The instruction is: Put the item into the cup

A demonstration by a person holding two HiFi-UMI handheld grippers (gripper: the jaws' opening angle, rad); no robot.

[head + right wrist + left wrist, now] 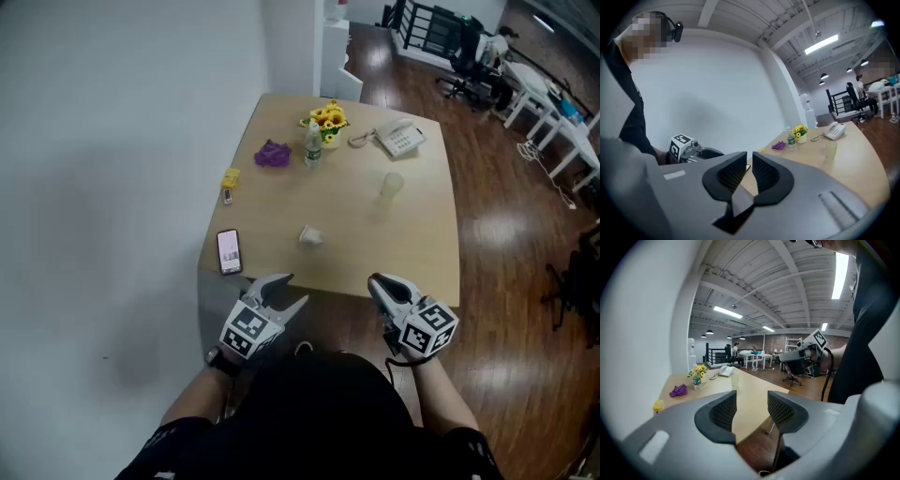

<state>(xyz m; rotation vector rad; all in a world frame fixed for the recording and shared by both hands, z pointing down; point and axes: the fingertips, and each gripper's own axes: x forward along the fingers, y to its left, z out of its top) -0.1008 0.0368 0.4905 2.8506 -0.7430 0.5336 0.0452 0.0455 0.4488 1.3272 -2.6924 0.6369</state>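
A translucent cup (391, 185) stands on the wooden table (424, 253), right of centre. A small crumpled white item (310, 236) lies nearer the front edge. Both grippers hang in the air before that edge, apart from the objects. My left gripper (289, 290) is open, its jaws well apart with nothing between them (751, 404). My right gripper (377, 282) shows only a narrow slit between its jaws, also with nothing in it (749, 164). The cup (830, 151) shows far off in the right gripper view, and in the left gripper view the cup (735, 380) is just as distant.
A smartphone (229, 251) lies at the front left corner. Farther back are a yellow object (230, 178), a purple bundle (273, 154), a bottle (312, 146), potted yellow flowers (328, 120) and a desk telephone (401, 139). A white wall runs along the left.
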